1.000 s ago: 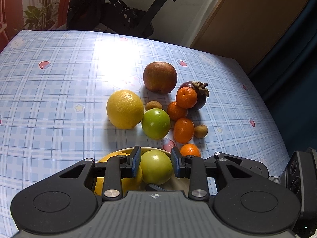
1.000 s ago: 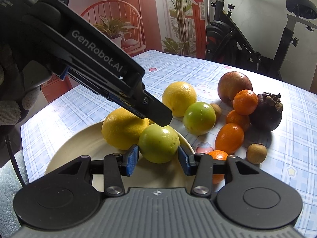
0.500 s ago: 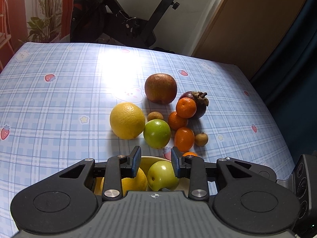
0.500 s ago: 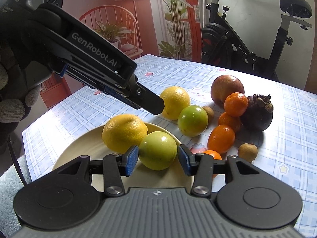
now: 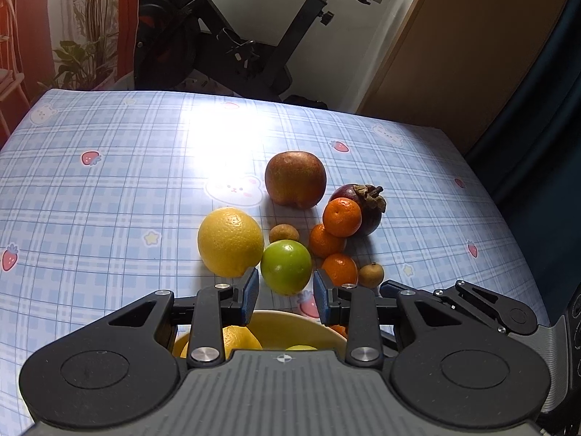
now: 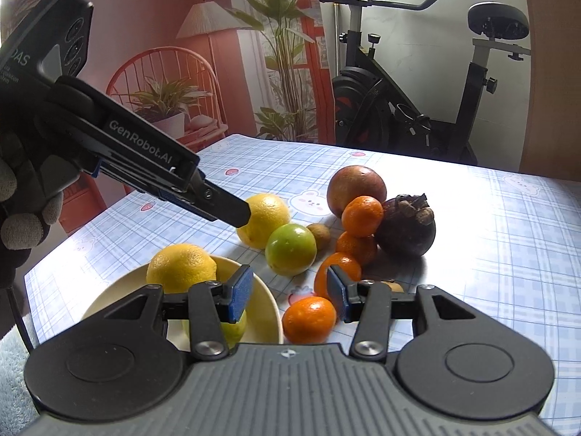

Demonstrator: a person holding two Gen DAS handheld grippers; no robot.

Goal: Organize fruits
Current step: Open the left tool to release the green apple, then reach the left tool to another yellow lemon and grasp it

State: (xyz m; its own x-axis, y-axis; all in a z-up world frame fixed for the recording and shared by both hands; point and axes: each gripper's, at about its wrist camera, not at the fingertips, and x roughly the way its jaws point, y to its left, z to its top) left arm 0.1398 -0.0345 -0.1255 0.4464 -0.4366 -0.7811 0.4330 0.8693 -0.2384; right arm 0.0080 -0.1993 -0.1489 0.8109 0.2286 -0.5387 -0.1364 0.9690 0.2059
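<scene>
A cream plate (image 6: 270, 303) holds a yellow lemon (image 6: 181, 267) and a green apple (image 6: 234, 327), which is partly hidden behind my right gripper's left finger. My right gripper (image 6: 288, 296) is open and empty, above the plate's right rim and a mandarin (image 6: 308, 319). My left gripper (image 5: 285, 298) hovers over the plate's far rim (image 5: 290, 318), its jaws a little apart with nothing between them. Beyond it lie a green fruit (image 5: 287, 267), a large yellow citrus (image 5: 230, 241), a red apple (image 5: 296, 180), a mangosteen (image 5: 368, 214) and stacked mandarins (image 5: 341, 216).
Two small brown longans (image 5: 284, 234) (image 5: 371, 274) lie among the fruit. The checked tablecloth (image 5: 109, 218) stretches to the left. An exercise bike (image 6: 417, 109), a red chair and plants stand beyond the table. A gloved hand (image 6: 21, 218) holds the left gripper.
My right gripper has drawn back to the right, and the green apple now lies free in the plate. My left gripper has tilted up, so the plate has sunk in its view.
</scene>
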